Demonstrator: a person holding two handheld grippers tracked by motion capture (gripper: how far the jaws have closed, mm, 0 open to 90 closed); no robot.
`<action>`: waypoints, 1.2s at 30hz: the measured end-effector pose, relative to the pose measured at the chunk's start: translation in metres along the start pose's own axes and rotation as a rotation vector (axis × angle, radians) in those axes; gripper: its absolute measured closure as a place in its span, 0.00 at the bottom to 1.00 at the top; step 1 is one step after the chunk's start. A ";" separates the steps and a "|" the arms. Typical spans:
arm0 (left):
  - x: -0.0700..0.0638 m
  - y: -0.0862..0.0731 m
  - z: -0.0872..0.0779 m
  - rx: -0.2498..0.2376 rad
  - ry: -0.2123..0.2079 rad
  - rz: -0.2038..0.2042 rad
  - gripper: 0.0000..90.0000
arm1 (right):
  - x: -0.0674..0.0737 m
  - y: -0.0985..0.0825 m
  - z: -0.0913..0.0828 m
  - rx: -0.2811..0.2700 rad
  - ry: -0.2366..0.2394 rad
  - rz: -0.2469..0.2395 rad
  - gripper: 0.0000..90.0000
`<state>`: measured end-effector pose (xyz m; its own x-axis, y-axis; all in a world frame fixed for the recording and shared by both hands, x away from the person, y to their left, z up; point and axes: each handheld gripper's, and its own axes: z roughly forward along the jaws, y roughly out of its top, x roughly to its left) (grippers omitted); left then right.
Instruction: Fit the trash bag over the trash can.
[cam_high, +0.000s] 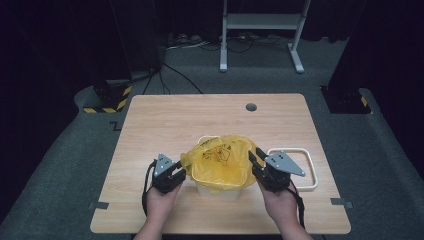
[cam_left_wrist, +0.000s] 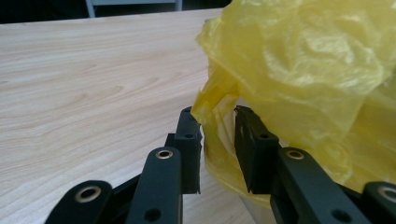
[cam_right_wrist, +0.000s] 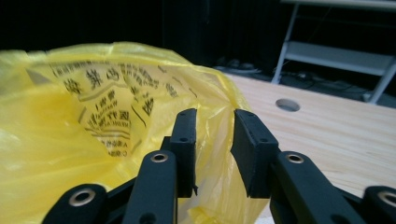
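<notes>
Lining a small bin with a bag looks to be the step in hand. Both grippers sit at the bag's mouth: the left gripper (cam_left_wrist: 217, 122) has a fold of the yellow plastic bag (cam_left_wrist: 299, 79) between its jaws, which stand a little apart around it, pads not clearly pressing. The right gripper (cam_right_wrist: 214, 123) likewise straddles the bag's edge with a gap showing, so neither has a firm pinch. From above, the left gripper (cam_high: 170, 175) and right gripper (cam_high: 265, 167) flank the bag (cam_high: 220, 160), which is draped over a white bin (cam_high: 218, 190) near the table's (cam_high: 165, 115) front edge, a white lid frame (cam_high: 309, 165) just to its right. Next, I judge, each should close on its fold and draw the film down over the rim evenly
</notes>
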<state>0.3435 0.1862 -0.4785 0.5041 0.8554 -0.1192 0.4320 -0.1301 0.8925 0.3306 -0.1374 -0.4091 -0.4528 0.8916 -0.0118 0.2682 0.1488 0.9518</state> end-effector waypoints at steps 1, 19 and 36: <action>-0.001 0.000 0.001 0.004 -0.003 0.004 0.79 | 0.002 0.000 -0.004 -0.003 0.002 0.011 0.77; -0.032 0.002 0.007 0.011 -0.079 0.072 0.62 | -0.029 -0.008 -0.003 0.058 -0.047 0.085 0.75; -0.004 0.011 -0.044 -0.103 -0.005 0.051 0.29 | -0.027 -0.008 -0.017 0.029 -0.026 0.082 0.75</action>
<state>0.3134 0.2033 -0.4497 0.5272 0.8465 -0.0746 0.3269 -0.1210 0.9373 0.3263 -0.1700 -0.4113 -0.4063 0.9119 0.0580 0.3280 0.0863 0.9407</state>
